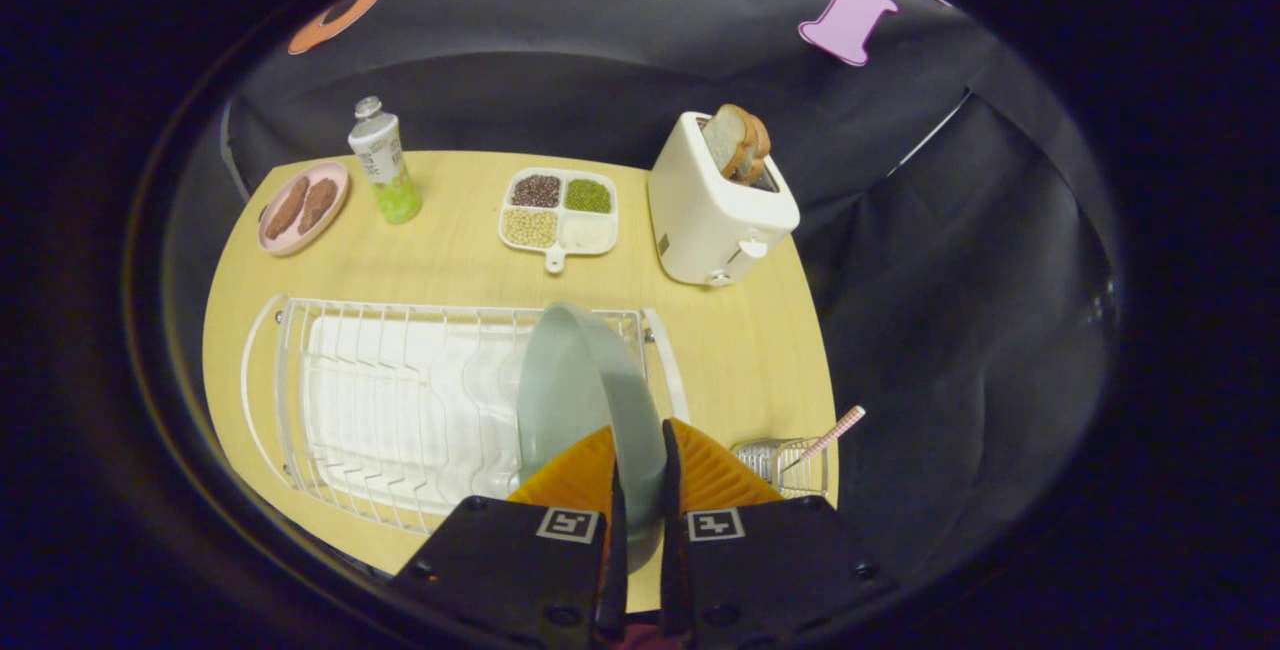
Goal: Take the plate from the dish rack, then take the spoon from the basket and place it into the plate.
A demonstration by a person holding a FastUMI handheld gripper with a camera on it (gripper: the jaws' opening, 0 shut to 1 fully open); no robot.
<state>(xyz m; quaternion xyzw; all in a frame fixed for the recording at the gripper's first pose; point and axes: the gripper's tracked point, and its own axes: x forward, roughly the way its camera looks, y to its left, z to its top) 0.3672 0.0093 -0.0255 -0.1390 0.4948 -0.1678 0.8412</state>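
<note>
A pale green plate [575,390] stands on edge, and my gripper [640,455] is shut on its near rim, one finger on each face. The plate rises over the right end of the white wire dish rack [400,400]; whether it still rests in the rack's slots I cannot tell. To the right of my fingers a small wire basket [785,462] stands near the table's front right corner. A spoon with a pink checked handle [832,435] leans out of it toward the right.
On the wooden table [740,350], beyond the rack: a white toaster [715,210] with bread, a four-part white dish of beans [560,212], a green-and-white bottle [384,160] and a pink plate with two sausages [302,207]. The table's right edge runs close past the basket.
</note>
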